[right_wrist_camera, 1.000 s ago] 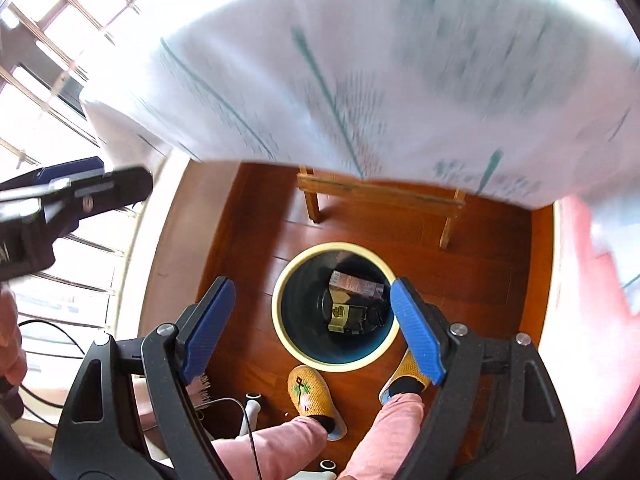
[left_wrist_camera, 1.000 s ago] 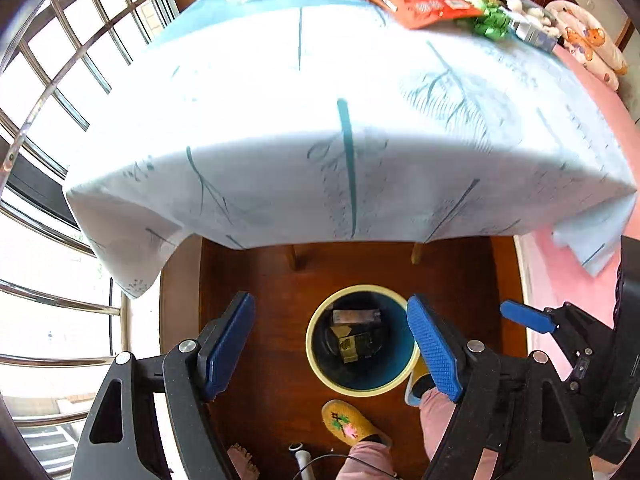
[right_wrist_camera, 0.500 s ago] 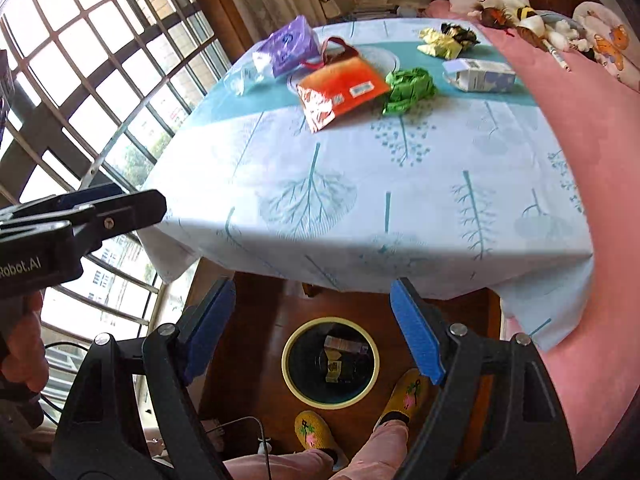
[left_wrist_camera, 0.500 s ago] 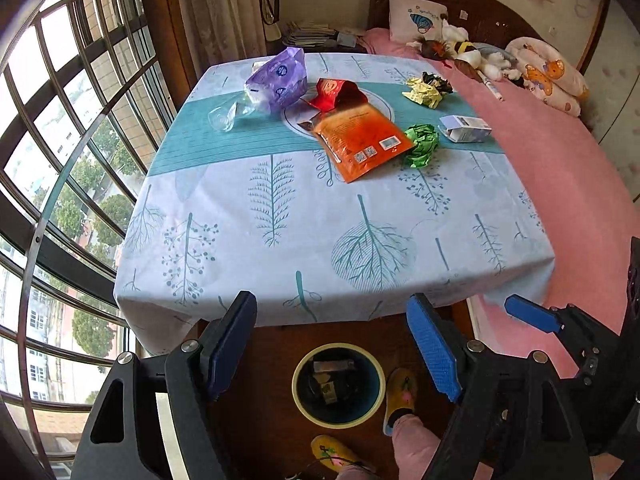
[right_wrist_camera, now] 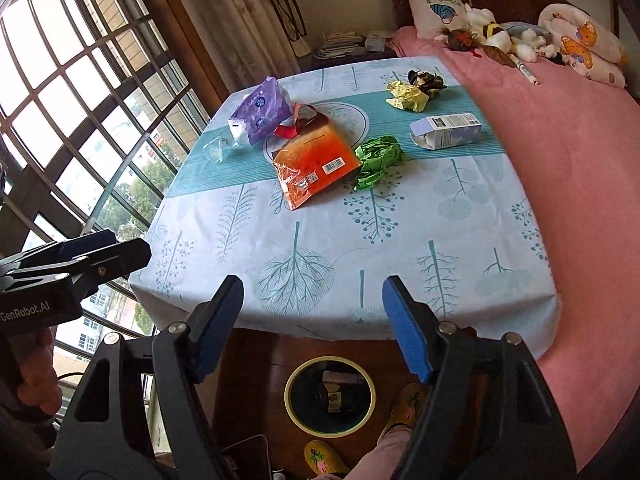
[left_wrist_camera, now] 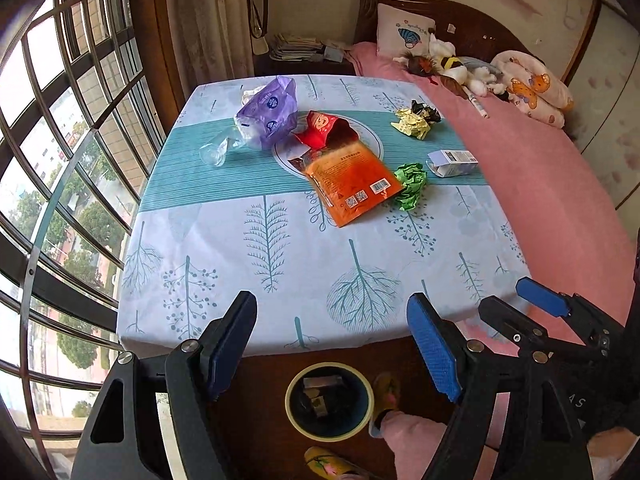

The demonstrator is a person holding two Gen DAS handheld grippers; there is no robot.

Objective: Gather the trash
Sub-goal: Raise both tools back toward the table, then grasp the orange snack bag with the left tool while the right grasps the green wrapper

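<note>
Both tools, the left tool point(left_wrist_camera: 332, 344) and the right tool point(right_wrist_camera: 314, 326), hang with jaws spread and empty above the near edge of the tabletop point(left_wrist_camera: 280, 264). The trash lies well apart from them, in the far half: an orange pouch point(left_wrist_camera: 352, 182), a green paper ball point(left_wrist_camera: 410, 184) touching its right edge, a small white carton point(right_wrist_camera: 446, 130), a purple packet point(left_wrist_camera: 266, 114), a red wrapper point(left_wrist_camera: 324, 128), a clear plastic piece point(left_wrist_camera: 218, 152) and a yellow wad point(right_wrist_camera: 408, 96). The bin point(right_wrist_camera: 330, 396) stands on the floor below, already holding some items. You would do well to take the nearest piece first, pinching the pouch by a raised edge. Only "GenRobot.AI" on the left tool's body is legible; the pouch shows barcodes.
</note>
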